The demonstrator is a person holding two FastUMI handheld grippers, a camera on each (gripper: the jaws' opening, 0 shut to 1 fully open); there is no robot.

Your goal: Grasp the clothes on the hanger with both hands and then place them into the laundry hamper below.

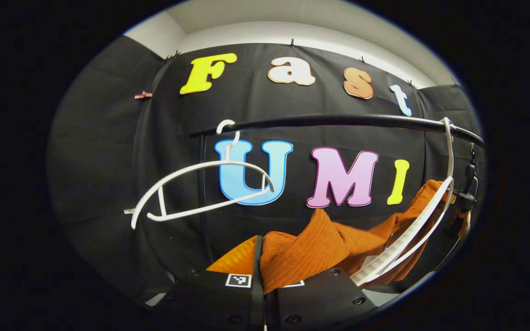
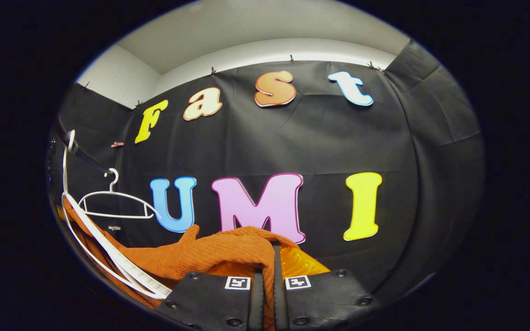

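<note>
An orange ribbed garment (image 1: 311, 253) hangs off a white hanger (image 1: 412, 239) on the black rail (image 1: 338, 120). My left gripper (image 1: 265, 287) is shut on a fold of it, with the cloth bunched between the black fingers (image 1: 214, 299). In the right gripper view the same orange garment (image 2: 219, 255) drapes over my right gripper (image 2: 267, 287), which is shut on its edge; the white hanger (image 2: 104, 253) curves down at the left. The hamper is out of sight.
An empty white hanger (image 1: 200, 188) hangs tilted on the rail's left end, seen farther off as a small empty hanger (image 2: 118, 202) in the right gripper view. Black cloth wall stands close behind the rail.
</note>
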